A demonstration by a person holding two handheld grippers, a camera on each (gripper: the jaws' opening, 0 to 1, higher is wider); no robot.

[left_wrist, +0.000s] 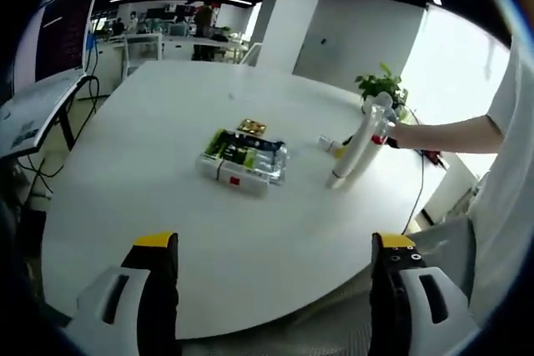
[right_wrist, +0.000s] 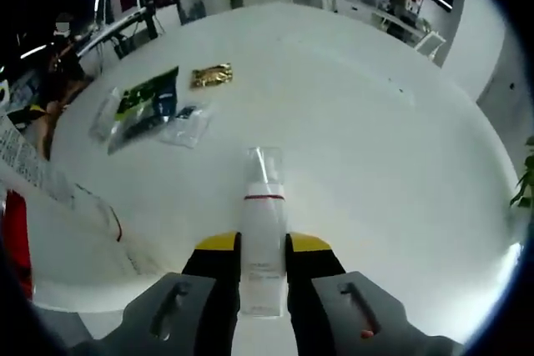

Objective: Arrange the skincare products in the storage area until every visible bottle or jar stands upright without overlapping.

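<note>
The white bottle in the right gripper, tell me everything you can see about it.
The white bottle is a slim, opaque white cylinder, plastic by its look, with a clear cap beyond a thin red band and faint print on its body. The right gripper clamps its lower body between yellow-tipped jaws. In the left gripper view the bottle leans tilted, its lower end at or just above the white table; contact is unclear.

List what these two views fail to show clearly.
- White bottle, right gripper view: its base is hidden between the right gripper jaws; label print too small to read.
- Clear packet pile, left gripper view: too small and overlapped to count or name the items.
- Gold packet, right gripper view: print too small to read.
- Left gripper: jaws cut off by the bottom edge.
</note>
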